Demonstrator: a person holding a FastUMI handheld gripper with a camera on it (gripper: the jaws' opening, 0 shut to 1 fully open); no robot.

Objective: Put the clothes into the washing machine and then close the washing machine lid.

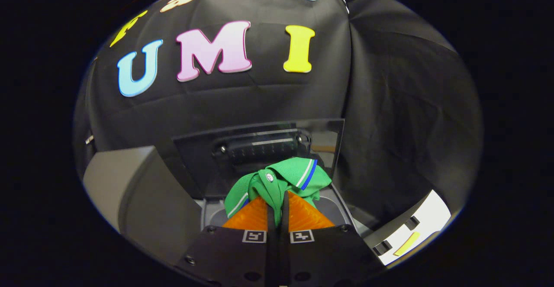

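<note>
Largest first: 1 washing machine (143,200), grey body below and ahead of my tongs, its 1 dark lid (203,161) standing up behind the opening so clothes can drop in. 1 green shirt (281,178), bunched, hangs above that opening, lid right behind it. My tongs (277,211) are clenched on the shirt, both fingers pinching a fold, prob. to carry it over w/o dropping.
</note>
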